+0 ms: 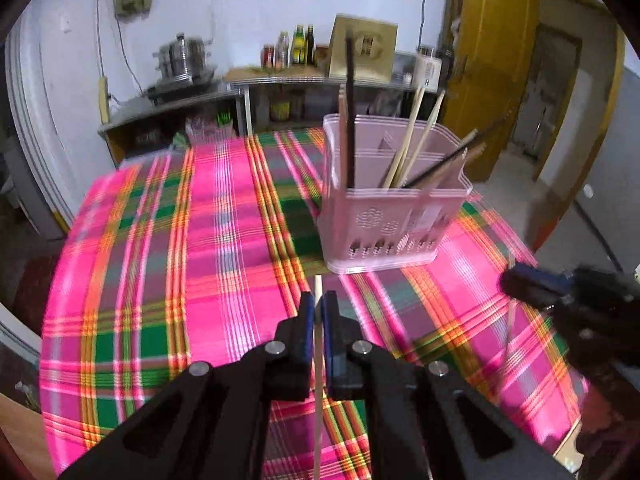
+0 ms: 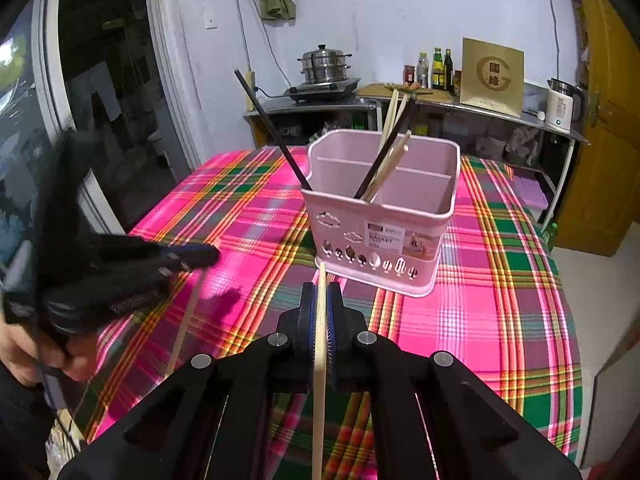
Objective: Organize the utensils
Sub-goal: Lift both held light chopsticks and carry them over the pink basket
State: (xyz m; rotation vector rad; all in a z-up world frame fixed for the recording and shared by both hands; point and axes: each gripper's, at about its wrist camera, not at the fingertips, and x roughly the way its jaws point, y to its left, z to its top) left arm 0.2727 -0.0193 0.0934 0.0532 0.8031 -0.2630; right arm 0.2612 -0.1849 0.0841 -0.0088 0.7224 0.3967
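A pink utensil basket (image 1: 394, 216) stands on the plaid tablecloth and holds several light wooden and dark chopsticks; it also shows in the right wrist view (image 2: 380, 216). My left gripper (image 1: 319, 300) is shut on a light wooden chopstick (image 1: 318, 380), held above the cloth in front of the basket. My right gripper (image 2: 321, 292) is shut on another light wooden chopstick (image 2: 319, 380), also short of the basket. The right gripper shows at the right of the left wrist view (image 1: 532, 284). The left gripper shows at the left of the right wrist view (image 2: 192, 256).
The table carries a pink, green and orange plaid cloth (image 1: 224, 240). Behind it, a counter holds a steel steamer pot (image 2: 325, 66), bottles (image 2: 438, 68), a gold box (image 2: 492, 76) and a white kettle (image 2: 562, 106). A yellow door (image 1: 492, 72) stands at the right.
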